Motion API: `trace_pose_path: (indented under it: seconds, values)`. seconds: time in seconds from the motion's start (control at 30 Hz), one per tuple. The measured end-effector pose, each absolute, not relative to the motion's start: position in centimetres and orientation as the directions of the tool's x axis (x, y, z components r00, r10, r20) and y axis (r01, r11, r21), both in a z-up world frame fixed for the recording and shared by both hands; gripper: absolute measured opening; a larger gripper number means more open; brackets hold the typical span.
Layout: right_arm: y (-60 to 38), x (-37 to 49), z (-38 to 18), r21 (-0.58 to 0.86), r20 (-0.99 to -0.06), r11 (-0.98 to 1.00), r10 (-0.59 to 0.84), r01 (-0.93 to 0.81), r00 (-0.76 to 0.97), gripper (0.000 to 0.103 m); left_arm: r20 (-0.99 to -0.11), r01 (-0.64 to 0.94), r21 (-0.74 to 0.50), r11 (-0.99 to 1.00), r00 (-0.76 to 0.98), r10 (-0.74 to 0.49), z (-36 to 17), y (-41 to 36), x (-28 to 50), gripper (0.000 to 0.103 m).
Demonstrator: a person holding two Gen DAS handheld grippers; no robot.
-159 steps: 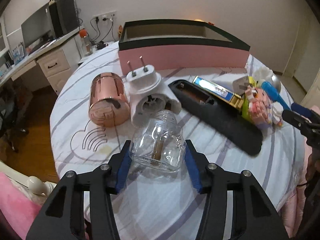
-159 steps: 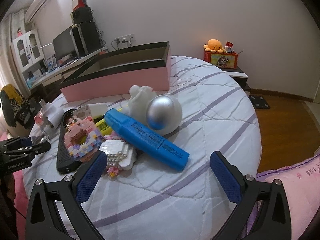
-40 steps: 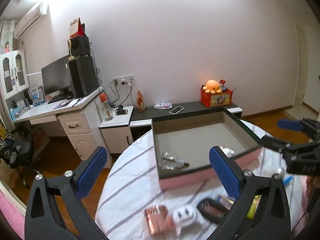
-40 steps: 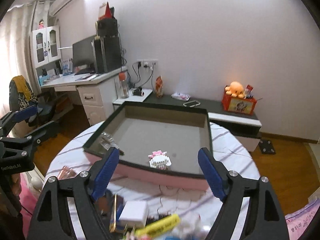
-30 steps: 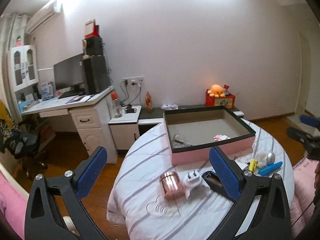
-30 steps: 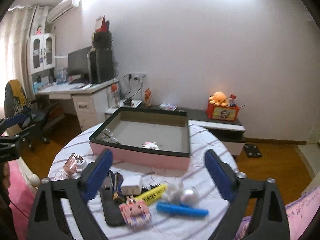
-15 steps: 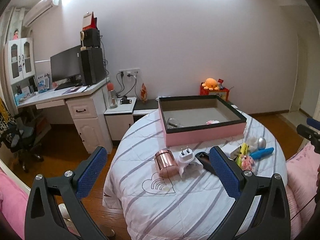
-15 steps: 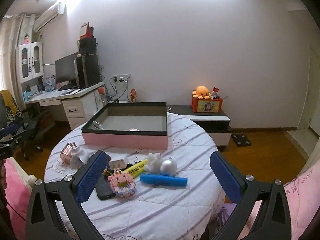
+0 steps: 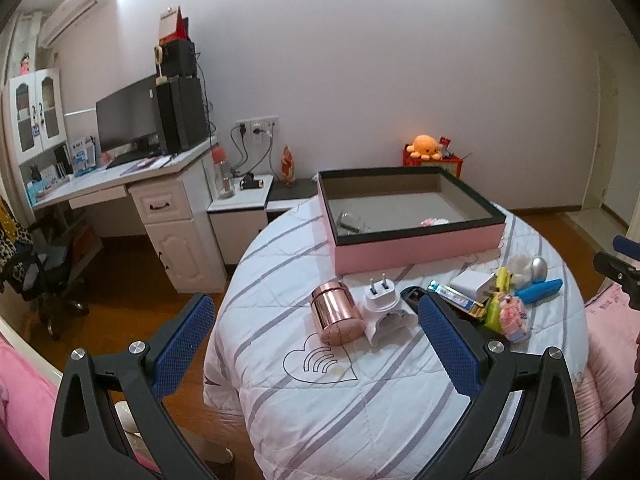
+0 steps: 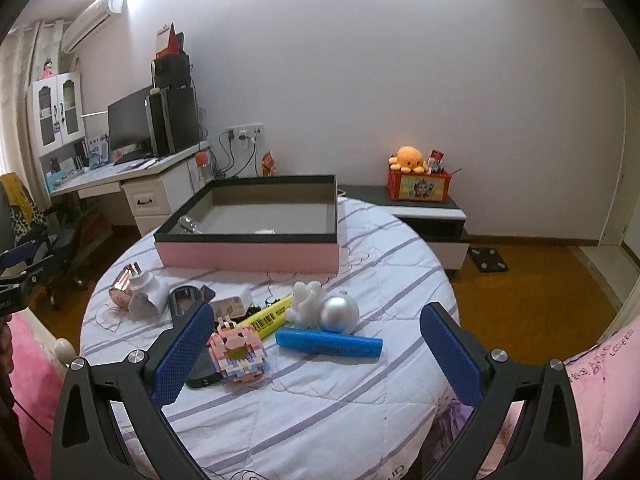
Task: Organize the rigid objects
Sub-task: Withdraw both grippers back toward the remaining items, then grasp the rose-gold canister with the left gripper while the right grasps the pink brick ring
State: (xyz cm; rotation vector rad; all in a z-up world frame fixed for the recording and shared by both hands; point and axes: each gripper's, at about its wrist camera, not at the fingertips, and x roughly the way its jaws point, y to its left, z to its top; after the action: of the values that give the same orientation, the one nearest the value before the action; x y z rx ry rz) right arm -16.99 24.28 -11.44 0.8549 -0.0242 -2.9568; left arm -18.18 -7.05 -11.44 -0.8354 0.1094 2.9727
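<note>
A pink box (image 9: 416,248) with a dark rim stands at the far side of the round table; it holds a clear glass bottle (image 9: 349,222) and a small pink-white piece (image 9: 432,222). A copper jar (image 9: 336,316), a white plug adapter (image 9: 384,308), a black remote (image 10: 188,300), a yellow marker (image 10: 268,316), a pink block toy (image 10: 238,348), a blue marker (image 10: 328,342) and a silver ball (image 10: 340,312) lie in front of the pink box (image 10: 248,254). My left gripper (image 9: 316,354) is open and empty, back from the table. My right gripper (image 10: 316,354) is open and empty too.
The table (image 9: 360,408) has a striped white cover. A white desk (image 9: 168,208) with a monitor stands to the left, with a low cabinet (image 10: 424,216) and an orange plush behind the table. A chair (image 9: 48,276) is at far left. Pink bedding (image 10: 592,400) lies at right.
Both grippers have pulled back and down from above the box and now face the table from its near side. The glass bottle the left gripper held earlier now lies in the box.
</note>
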Motion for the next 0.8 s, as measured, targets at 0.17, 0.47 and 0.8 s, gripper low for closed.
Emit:
trace_pose_path:
  seconds: [0.17,0.47,0.8]
  values:
    - [24.0,-18.1,-12.8,0.041,-0.565,-0.997,-0.082,0.071,-0.821,0.103,-0.573,-0.045,0.026,-0.999,-0.820,0.022,-13.5,-7.8,-20.4,0.103]
    - [23.3,-20.7,-15.6,0.060,-0.633,-0.993,-0.114,0.098,-0.765,0.103,-0.662,-0.032,0.060,-0.998,-0.750,-0.016,-17.9,-7.3,-25.2,0.103]
    - [23.5,-22.5,-17.0,0.072,-0.667,-0.992,-0.125,0.104,-0.735,0.103,-0.734,-0.069,0.012,-0.998,-0.679,0.039,-20.8,-6.8,-29.1,0.065]
